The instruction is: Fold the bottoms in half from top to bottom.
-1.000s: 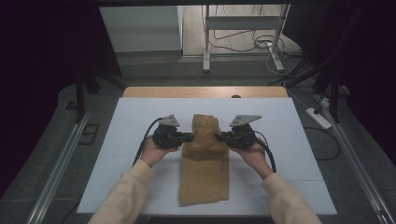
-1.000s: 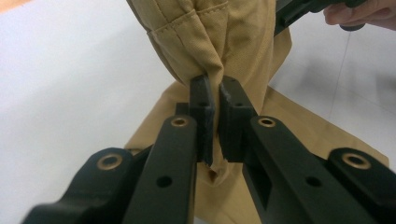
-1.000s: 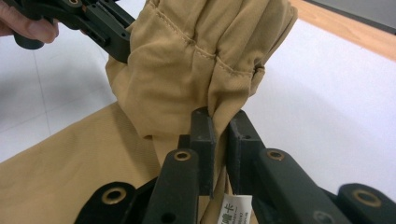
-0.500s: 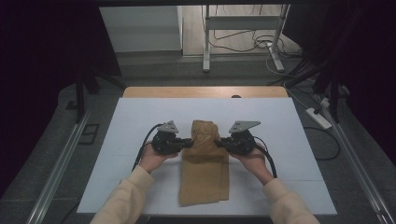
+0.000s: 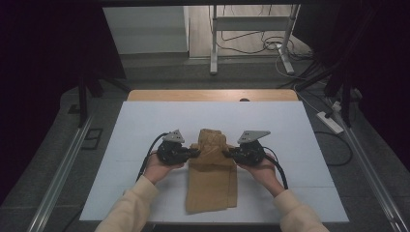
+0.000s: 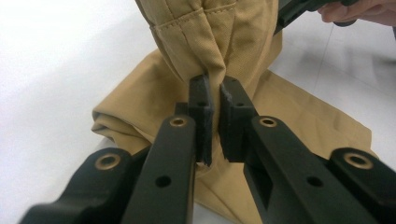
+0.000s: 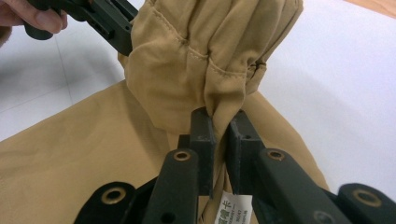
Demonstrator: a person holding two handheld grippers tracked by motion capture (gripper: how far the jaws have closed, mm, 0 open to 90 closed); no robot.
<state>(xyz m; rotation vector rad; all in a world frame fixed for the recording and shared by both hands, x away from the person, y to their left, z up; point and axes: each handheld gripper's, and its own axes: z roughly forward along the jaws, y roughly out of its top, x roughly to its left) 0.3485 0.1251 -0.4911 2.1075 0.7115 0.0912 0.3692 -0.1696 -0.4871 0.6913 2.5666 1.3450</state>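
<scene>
1. Nearest the camera, two cream sleeves come in from the bottom edge of the high view, one hand on each gripper.
2. A tan garment lies lengthwise in the middle of the white table. Its near part lies flat; its far end is raised and bunched between the two grippers.
3. The left gripper holds the garment's left edge. In the left gripper view its jaws are nearly closed, with a gathered fold of stitched cloth pinched between the pads.
4. The right gripper holds the opposite edge. In the right gripper view its jaws are likewise nearly closed on a bunch of hemmed cloth; a white label hangs just below them.
5. Beyond the table, a metal stand and loose cables are on the floor.
</scene>
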